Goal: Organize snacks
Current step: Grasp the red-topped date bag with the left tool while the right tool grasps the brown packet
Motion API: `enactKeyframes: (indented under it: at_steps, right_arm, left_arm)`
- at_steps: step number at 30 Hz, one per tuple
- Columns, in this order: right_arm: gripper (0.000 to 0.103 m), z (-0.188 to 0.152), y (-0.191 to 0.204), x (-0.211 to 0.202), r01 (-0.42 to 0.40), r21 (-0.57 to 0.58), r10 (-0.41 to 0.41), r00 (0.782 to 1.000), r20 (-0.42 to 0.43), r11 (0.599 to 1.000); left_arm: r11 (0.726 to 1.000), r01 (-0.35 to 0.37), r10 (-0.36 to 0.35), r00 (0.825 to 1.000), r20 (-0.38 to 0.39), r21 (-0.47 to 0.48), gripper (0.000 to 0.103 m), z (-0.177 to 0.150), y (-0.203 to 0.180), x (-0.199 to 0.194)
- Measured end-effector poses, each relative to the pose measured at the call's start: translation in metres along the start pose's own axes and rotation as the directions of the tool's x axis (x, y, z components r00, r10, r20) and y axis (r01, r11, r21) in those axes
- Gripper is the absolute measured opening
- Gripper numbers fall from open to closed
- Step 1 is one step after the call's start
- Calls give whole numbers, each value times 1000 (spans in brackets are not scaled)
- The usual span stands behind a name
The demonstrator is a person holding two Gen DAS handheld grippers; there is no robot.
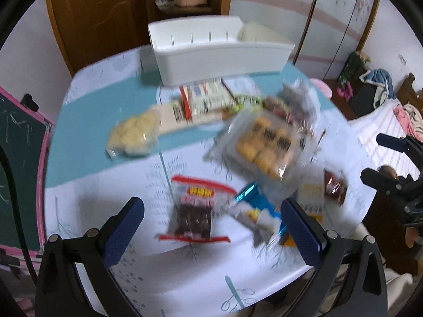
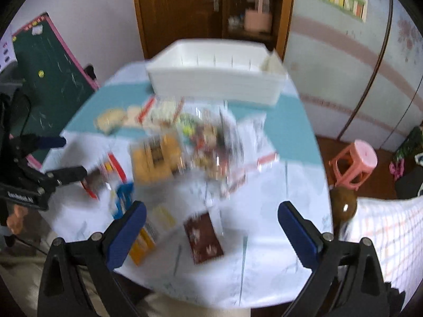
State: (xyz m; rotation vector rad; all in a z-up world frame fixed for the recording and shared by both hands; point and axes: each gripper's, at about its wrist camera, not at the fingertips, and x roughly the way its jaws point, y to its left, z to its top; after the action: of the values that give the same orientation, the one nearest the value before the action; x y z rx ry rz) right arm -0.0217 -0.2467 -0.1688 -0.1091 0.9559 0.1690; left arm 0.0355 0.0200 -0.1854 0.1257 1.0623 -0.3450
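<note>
- On the round table (image 1: pixel 111 211), motion blur smears every snack, so package edges are seen only roughly in both wrist views.
- No brand or label can be read: yellow characters on the red-trimmed dark snack pouch (image 1: pixel 194 212) are too smeared, and only faint white lettering, illegible, is seen on the left gripper's body in the right wrist view.
- The left gripper (image 1: pixel 212 224) is spread wide with nothing between its blue pads; the dark pouch lies on the table in the gap ahead of it.
- The right gripper (image 2: pixel 211 227) is likewise spread and empty, with a brown packet (image 2: pixel 203 240) lying flat between its fingers' lines of sight.
- A clear tray of golden cookies (image 1: pixel 267 142) is seen tilted near the table's middle; whether it rests on other packs cannot be told.
- A pale bag of round biscuits (image 1: pixel 132 134) lies towards the far left, beside a long red-and-white pack (image 1: pixel 201 100).
- The white bin (image 1: pixel 219 50) stands at the table's far edge, behind the snacks; its visible interior appears empty.
- Bare tablecloth is left at the near rim in front of both grippers, and a pink stool (image 2: pixel 354 166) stands off the table's right edge.
</note>
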Motion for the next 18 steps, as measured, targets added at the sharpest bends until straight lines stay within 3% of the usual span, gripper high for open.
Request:
enactKeyframes:
  at_steps: [3,9,13,15,18]
  right_arm:
    - [91,-15,-3,15,-5,-2,5,998,-61,1000]
    - [89,-28,-3,35,5,-7,-6,993,-121,1000]
    - [86,-35,5,56,44,-59,-54,981,-188,997]
    - [79,-38,8,65,36,-61,-49,974,-222,997]
    - [79,-37,3,71,14,-8,-15,973,-231,1000]
  left_arm:
    - [1000,-6,6,999,-40,1,103,-9,3,16]
    - [999,-1,-3,992,-124,-33,103,-19,16,42]
    - [996,6,-20,986,-163,-89,101,-23,30,56]
    - [994,6,-26,984,-179,-111,99,-23,35,62]
    - [991,10,-36,980,-195,-131,96,-22,40,70]
